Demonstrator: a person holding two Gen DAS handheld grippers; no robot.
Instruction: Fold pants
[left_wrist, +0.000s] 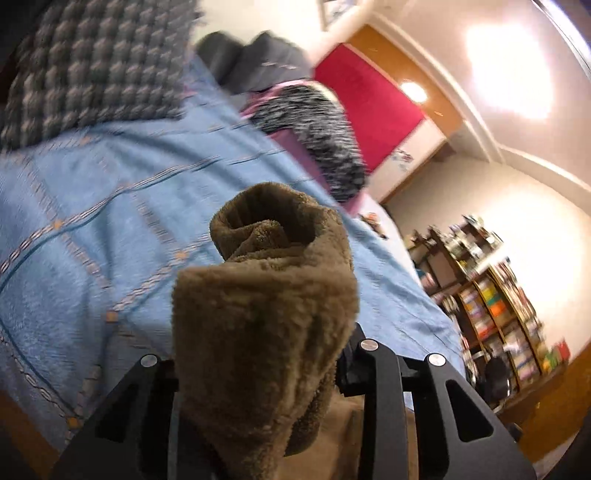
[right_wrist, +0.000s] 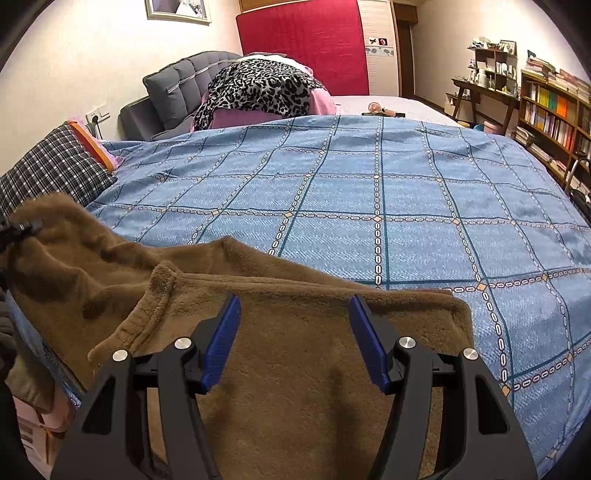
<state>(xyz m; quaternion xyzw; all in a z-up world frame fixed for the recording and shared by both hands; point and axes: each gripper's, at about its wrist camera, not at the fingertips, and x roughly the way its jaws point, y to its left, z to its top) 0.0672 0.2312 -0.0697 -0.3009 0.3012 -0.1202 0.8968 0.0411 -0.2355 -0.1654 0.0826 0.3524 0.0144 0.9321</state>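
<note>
Squeezing tight, the left gripper (left_wrist: 266, 354) holds a bunched end of the brown pants (right_wrist: 295, 369) up. The right gripper (right_wrist: 295, 339) hangs wide apart over the pants, lying near on the blue bedspread (right_wrist: 369, 184).

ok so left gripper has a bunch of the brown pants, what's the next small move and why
Probably carry the left gripper across toward the flat end under the open right gripper. It is shut on a lifted bunch of the brown pants, while the rest lies flat on the blue bedspread, so laying it over would make the fold.
</note>
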